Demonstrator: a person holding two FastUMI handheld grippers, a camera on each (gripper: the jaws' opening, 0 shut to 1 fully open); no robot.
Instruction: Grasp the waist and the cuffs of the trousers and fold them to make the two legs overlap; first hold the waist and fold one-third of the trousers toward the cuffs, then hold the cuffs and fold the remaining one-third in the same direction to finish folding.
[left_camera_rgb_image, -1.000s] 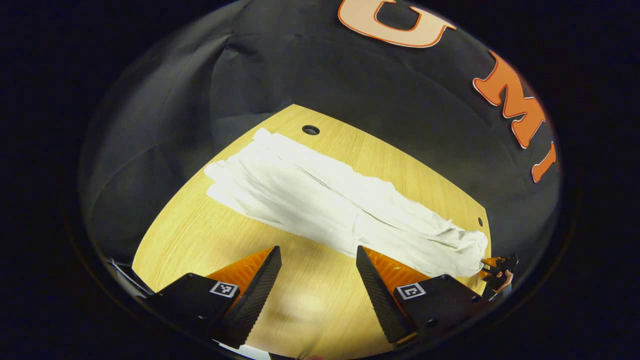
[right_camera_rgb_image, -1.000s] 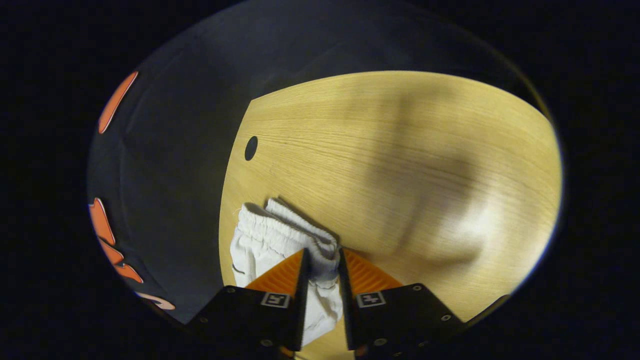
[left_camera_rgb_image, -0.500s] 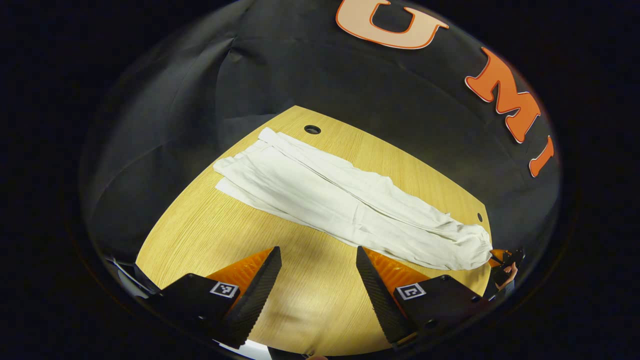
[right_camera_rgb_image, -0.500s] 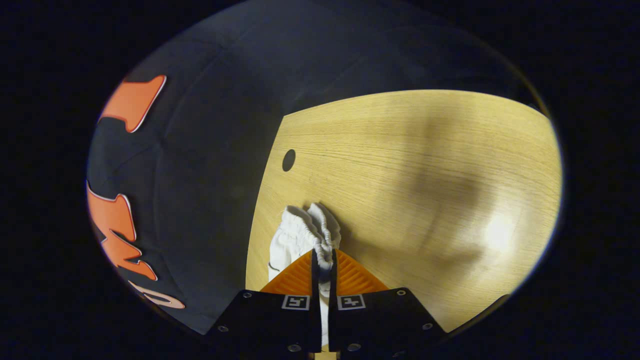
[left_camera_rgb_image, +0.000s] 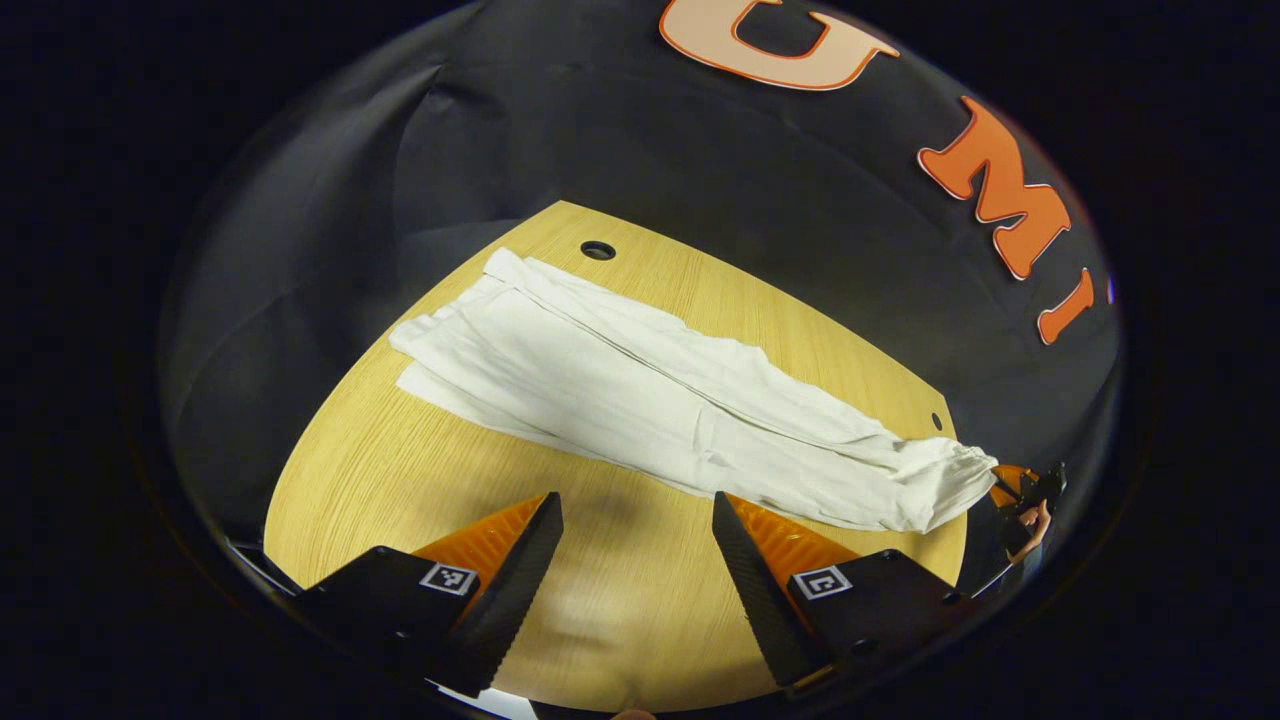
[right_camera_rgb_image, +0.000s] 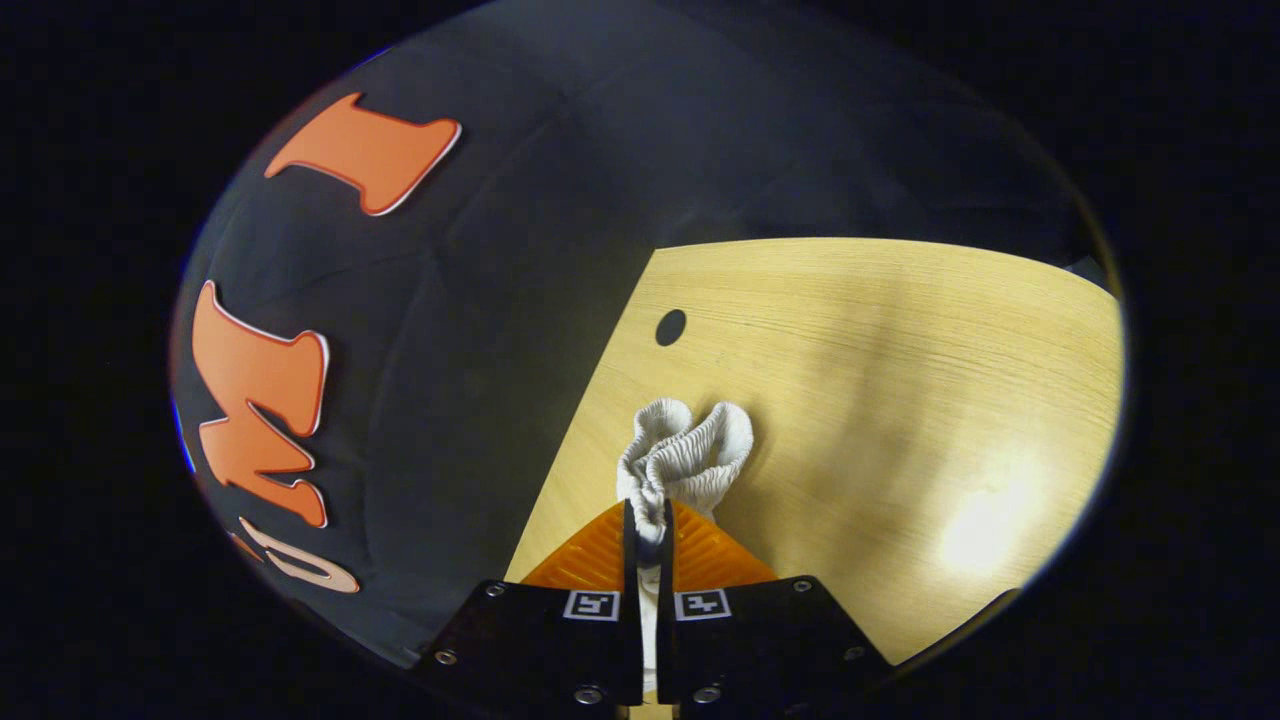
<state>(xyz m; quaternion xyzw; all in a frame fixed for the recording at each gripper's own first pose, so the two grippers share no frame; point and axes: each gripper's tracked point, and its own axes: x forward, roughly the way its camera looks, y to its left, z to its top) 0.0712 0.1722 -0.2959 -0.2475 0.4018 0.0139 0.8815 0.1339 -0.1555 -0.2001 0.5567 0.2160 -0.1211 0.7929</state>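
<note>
In the left gripper view we see the white trousers (left_camera_rgb_image: 660, 405) lying stretched out across the wooden table (left_camera_rgb_image: 640, 600), from the cuffs (left_camera_rgb_image: 440, 335) at the far left to the waist (left_camera_rgb_image: 950, 475) at the right edge; one leg lies mostly over the other, with a strip of the lower one showing along the near side; the left gripper (left_camera_rgb_image: 638, 520) hangs above bare wood on the near side of the trousers, its fingers spread wide apart and touching nothing. At the right rim, the right gripper (left_camera_rgb_image: 1020, 490) and a hand (left_camera_rgb_image: 1030, 520) sit at the waist. In the right gripper view, the right gripper (right_camera_rgb_image: 648, 530) is clenched on the gathered elastic waist (right_camera_rgb_image: 685, 450), both fingers pressing the cloth, which bunches up just beyond the tips; a small round hole (right_camera_rgb_image: 670, 327) is in the table (right_camera_rgb_image: 900, 400) near its edge.
</note>
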